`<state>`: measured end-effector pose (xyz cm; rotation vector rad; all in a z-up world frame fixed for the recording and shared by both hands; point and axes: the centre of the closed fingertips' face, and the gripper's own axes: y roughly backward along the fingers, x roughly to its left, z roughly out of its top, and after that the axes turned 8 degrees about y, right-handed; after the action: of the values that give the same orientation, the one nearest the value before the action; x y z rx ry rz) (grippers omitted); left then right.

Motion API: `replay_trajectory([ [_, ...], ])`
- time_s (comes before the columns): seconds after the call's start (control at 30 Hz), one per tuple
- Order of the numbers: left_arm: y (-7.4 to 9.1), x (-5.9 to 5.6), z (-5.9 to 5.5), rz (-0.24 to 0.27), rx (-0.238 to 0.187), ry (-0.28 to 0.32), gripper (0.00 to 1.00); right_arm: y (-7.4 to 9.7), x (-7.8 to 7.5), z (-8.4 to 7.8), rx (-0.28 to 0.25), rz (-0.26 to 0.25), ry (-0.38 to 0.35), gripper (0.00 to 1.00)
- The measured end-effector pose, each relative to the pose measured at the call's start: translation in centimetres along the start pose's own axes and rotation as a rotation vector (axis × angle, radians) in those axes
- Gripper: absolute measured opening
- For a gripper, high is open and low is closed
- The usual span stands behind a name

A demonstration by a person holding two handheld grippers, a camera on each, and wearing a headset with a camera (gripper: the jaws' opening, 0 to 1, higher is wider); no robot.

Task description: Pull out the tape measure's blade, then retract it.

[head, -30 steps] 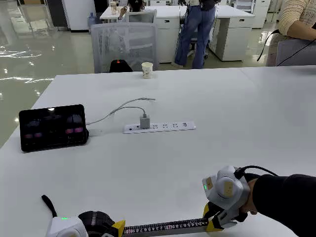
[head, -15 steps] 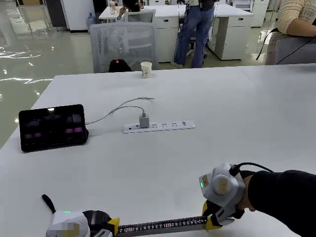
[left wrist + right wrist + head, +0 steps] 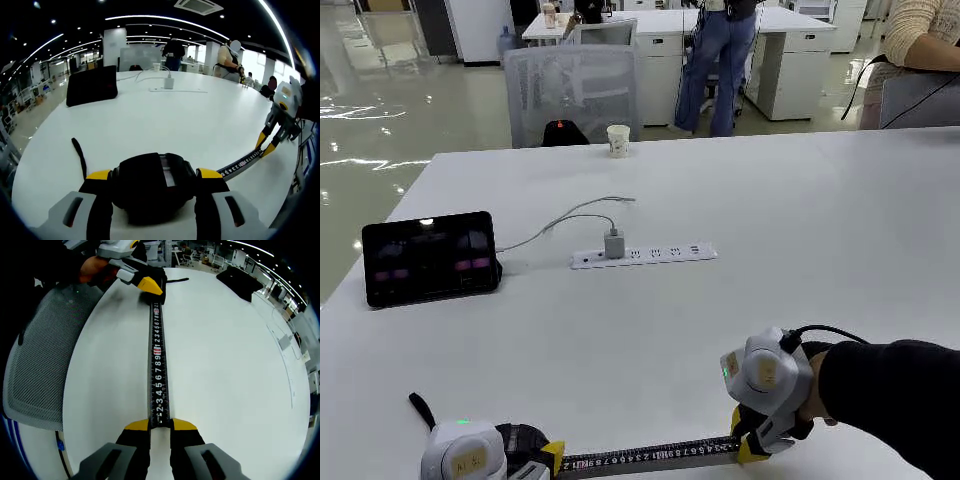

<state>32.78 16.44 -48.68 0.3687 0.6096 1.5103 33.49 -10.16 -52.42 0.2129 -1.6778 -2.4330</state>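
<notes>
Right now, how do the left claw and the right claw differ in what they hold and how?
The left claw clamps the black tape measure case; the right claw pinches the end of the blade. The left claw's jaws stand wide apart around the case; the right claw's are nearly together. Both have yellow tips and sit low over the white table.

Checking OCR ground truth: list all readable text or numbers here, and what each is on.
"2 3 4 5 6 7 8 9": tape blade, right gripper view, running up from the right gripper.
Red-boxed numeral beyond it: blurred.
Tablet screen, paper cup print: too small to read.
</notes>
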Motion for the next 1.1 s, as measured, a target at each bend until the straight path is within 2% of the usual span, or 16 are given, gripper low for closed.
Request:
replay_trajectory([
  [0.27,0.0,0.0,-0.1,-0.001,0.009,-0.001,0.61,-0.2,-0.1,0.1,0.004,0.002,0.019,0.11],
  [0.6,0.0,0.0,-0.2,0.0,0.015,-0.002,0.61,-0.2,-0.2,0.7,-0.007,0.004,-0.031,0.11],
  [1.1,0.0,0.0,-0.3,0.002,0.021,-0.008,0.61,-0.4,-0.2,1.1,0.008,-0.003,-0.015,0.11],
])
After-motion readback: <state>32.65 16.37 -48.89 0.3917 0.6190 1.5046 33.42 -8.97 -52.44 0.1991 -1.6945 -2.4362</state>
